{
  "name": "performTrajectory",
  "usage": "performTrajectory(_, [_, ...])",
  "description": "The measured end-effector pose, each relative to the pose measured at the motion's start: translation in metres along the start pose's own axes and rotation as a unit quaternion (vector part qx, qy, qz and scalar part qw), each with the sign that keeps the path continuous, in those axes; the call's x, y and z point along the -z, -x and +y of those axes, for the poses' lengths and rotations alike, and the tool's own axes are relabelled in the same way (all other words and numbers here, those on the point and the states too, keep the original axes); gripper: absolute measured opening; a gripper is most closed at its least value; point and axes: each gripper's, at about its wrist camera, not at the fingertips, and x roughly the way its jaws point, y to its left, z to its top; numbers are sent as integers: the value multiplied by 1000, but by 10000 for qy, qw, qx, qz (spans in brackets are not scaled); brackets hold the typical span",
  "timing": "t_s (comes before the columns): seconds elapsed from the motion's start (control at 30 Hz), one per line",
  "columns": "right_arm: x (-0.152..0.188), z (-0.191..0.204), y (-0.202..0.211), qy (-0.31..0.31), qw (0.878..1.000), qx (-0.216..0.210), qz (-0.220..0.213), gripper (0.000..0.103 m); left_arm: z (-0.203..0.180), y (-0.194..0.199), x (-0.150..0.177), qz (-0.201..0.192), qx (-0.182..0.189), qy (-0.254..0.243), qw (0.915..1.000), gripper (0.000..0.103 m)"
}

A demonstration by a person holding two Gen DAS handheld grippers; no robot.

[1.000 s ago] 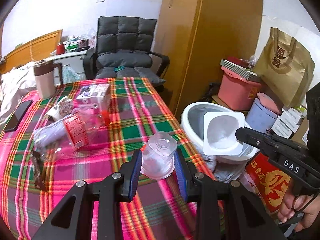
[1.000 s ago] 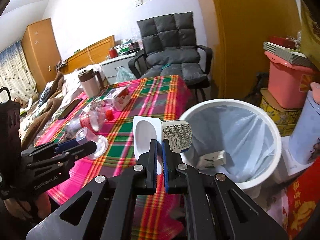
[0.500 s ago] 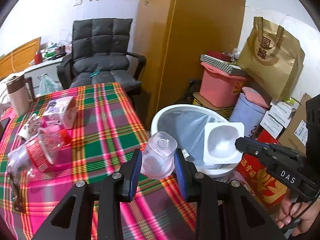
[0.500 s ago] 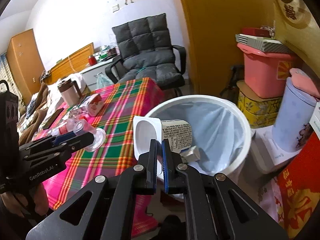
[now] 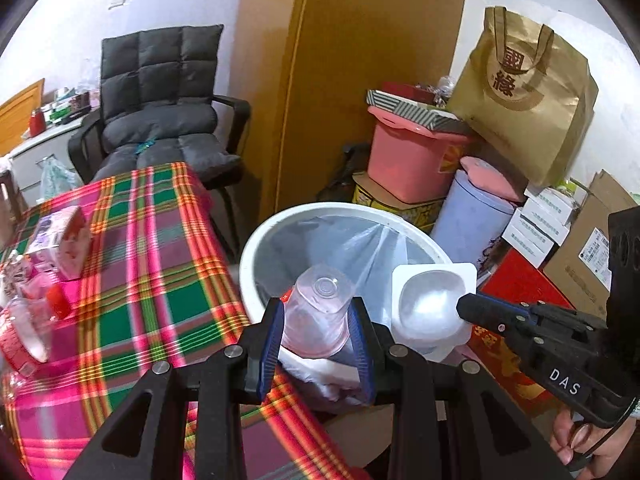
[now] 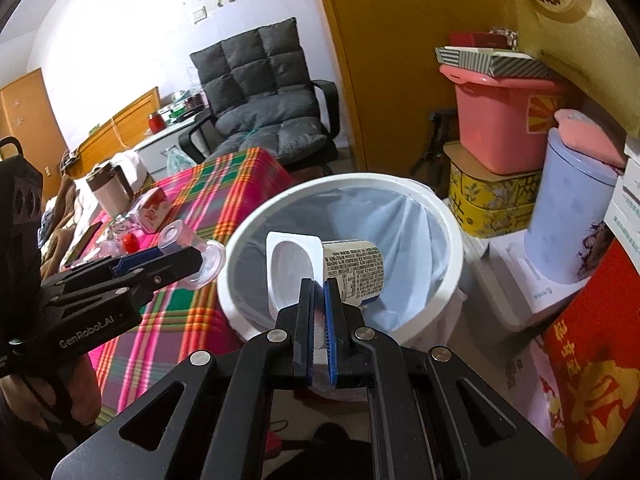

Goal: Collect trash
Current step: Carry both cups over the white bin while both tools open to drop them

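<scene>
L gripper half-open, pads clamped on clear plastic cup, upside-down; R gripper shut tight on white plastic yogurt pot rim. Both light, thin, crushable, so hold gently by wall/rim. Vs 1 s ago: both now over white lined bin, off plaid bench.

A clear plastic cup, bottom end facing away, is clamped between the left tongs over the near rim of the white bin. A white yogurt pot with a printed label lies on its side, pinched by its rim in the right tongs above the bin's clear-lined mouth. A crushed bottle with a red cap and a small carton lie on the plaid worktop.
</scene>
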Motion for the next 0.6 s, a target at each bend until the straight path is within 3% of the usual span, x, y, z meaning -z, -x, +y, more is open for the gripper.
performTrajectory(0.6, [2, -14, -11, -191, 9995, 129, 212, 10, 0, -28, 2, 298, 177, 25, 9994, 37])
